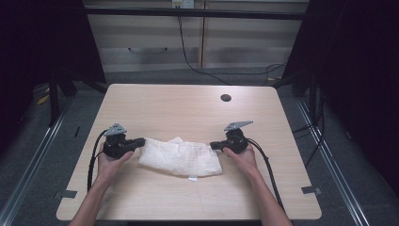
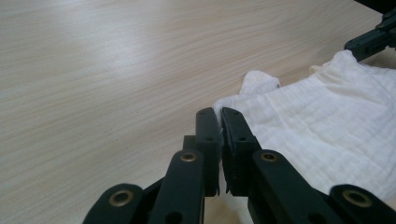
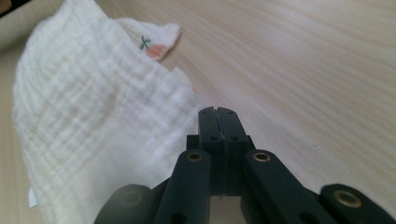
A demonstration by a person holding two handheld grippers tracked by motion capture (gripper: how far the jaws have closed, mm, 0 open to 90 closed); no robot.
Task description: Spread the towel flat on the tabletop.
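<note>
White gauzy cloth (image 1: 181, 157) lies crumpled across the near middle of the table (image 1: 188, 108), and we hold it from both ends. Nearest us, our forearms come in low, with each hand cupped under its tool so the jaws run almost flat along the wood. Our left gripper (image 2: 219, 119) has its jaws drawn nearly together, with a thin edge of the cloth's corner caught between the tips. Our right gripper (image 3: 218, 116) is pressed fully together right beside the cloth's other end; whether any fabric sits between those jaws we cannot tell, since the tips meet with no gap and the cloth lies just to their side. We judge that taking opposite ends this way is meant to let us draw the cloth out or lift it evenly. A small tag (image 1: 192, 178) pokes out from its near edge. Farther on, bare wood runs to a round cable hole (image 1: 226, 98).
</note>
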